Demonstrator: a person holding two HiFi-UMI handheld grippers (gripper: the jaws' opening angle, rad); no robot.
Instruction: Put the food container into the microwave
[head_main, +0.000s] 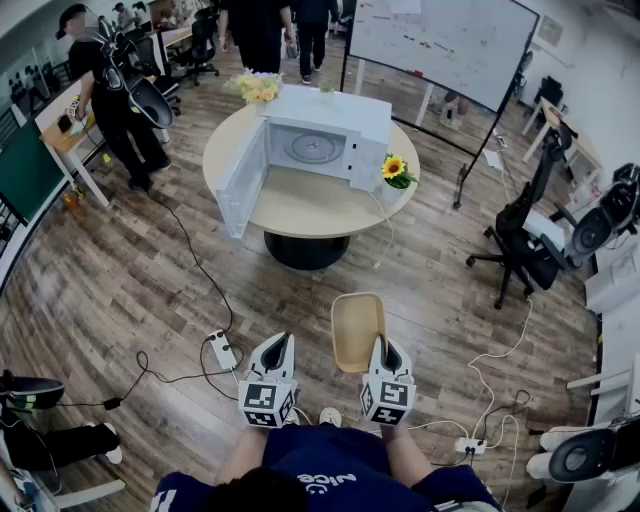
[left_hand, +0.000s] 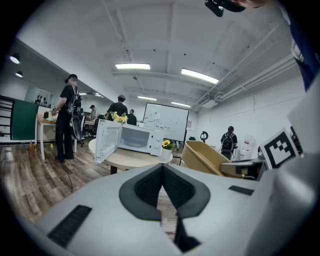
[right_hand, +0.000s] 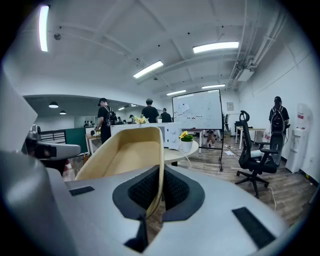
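The right gripper (right_hand: 161, 172) has its jaws pressed onto the thin side wall of the food container (right_hand: 127, 155), a tan, shallow, empty tub that juts forward and to the left of the jaws; in the head view it hangs over the wooden floor (head_main: 120, 280), close in front of the person and well apart from the counter (head_main: 300, 205). The left gripper (left_hand: 162, 167) is beside it, jaws drawn together with nothing between them; it does not touch the container.

Farther out stands the round counter with the white microwave (head_main: 330, 130) on it; the microwave's door (head_main: 243, 180) is swung wide to the left and the glass turntable shows inside; the cavity looks empty, though it is small at this range. A potted sunflower (head_main: 396, 172) sits at the microwave's right corner; a bunch of yellow flowers (head_main: 259, 87) sits behind its left corner.

A power strip (head_main: 222, 350) lies on the floor by the left gripper; a black office chair (head_main: 525, 230) stands to the right; a whiteboard (head_main: 440, 40) rises behind the counter; a person in black (head_main: 115, 100) stands at a desk to the far left.
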